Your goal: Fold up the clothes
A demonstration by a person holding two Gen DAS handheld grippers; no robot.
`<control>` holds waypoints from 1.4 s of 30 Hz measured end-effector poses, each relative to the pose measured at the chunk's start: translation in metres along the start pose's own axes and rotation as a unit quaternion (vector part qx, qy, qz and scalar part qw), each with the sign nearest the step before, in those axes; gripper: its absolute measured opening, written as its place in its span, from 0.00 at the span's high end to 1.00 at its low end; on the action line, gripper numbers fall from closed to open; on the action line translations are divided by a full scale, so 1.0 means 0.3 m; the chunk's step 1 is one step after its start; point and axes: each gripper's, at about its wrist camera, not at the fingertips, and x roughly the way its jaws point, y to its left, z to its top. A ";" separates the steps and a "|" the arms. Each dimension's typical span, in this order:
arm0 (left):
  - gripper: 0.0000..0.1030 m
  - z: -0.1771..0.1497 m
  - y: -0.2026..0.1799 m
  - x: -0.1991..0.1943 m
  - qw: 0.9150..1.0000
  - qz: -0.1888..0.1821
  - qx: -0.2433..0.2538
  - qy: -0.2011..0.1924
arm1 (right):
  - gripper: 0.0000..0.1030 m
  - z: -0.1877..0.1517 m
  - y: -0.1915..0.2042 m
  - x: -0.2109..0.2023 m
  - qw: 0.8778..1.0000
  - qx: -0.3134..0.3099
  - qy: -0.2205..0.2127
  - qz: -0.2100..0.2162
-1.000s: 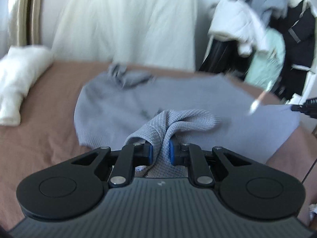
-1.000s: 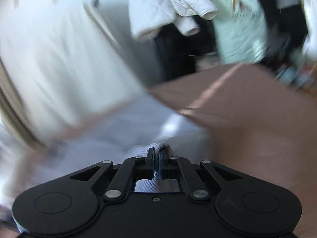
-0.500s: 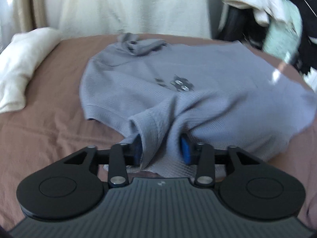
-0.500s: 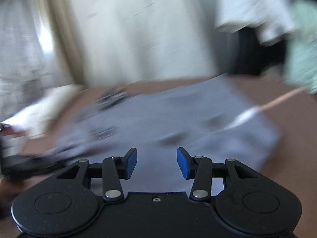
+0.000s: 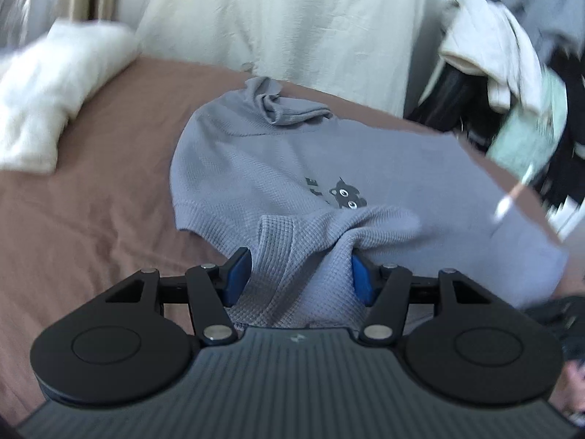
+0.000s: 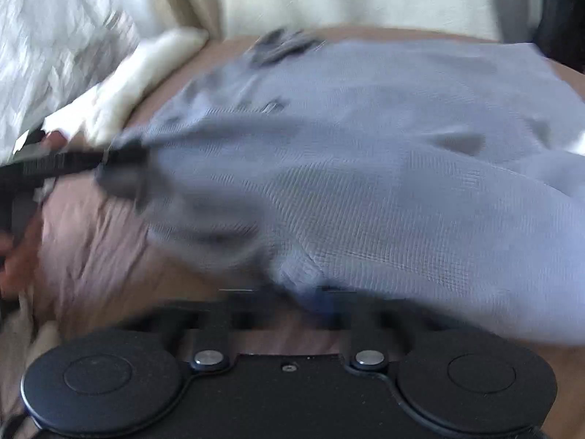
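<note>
Left gripper (image 5: 298,274) nearest the lens, blue pads spread wide, and a bunched fold of the grey waffle-knit sweatshirt (image 5: 278,168) sits right in the gap between them, cloth brushing both pads but not squeezed. Ahead of that bunch the sweatshirt lies across the brown bedspread (image 5: 91,212), cat print (image 5: 345,197) just beyond the fold, a crumpled clump (image 5: 278,106) of its cloth at the far end; so the long axis runs straight away from the left gripper, towards the cream curtain (image 5: 278,25). White pillow (image 5: 47,91) well off to the sweatshirt's left, heap of clothes (image 5: 512,84) to its far right. Over on the right wrist view, everything smears: the right gripper (image 6: 292,305) is low at the sweatshirt's near hem, fingertips lost in blur, so I cannot tell whether it is spread or closed on cloth. Both tools sit at the near edge; judging by that, any fold would carry cloth away towards the crumpled end, and the left, cloth already between its pads, looks the readier
</note>
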 end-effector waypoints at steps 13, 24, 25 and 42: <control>0.45 0.011 0.037 -0.053 0.998 -0.035 -0.040 -0.030 | 0.97 0.032 -0.200 -0.288 0.976 0.102 -0.135 0.138; 0.40 -0.030 -0.187 -0.174 0.983 -0.005 0.176 0.048 | 0.71 0.026 -0.220 -0.156 0.989 0.118 -0.038 0.085; 0.40 -0.030 -0.184 -0.171 0.984 -0.018 0.171 0.056 | 0.70 0.023 -0.217 -0.153 0.988 0.120 -0.038 0.087; 0.38 -0.144 -0.140 0.033 0.987 -0.053 0.049 0.141 | 0.42 -0.024 -0.205 -0.031 0.986 0.128 0.037 0.097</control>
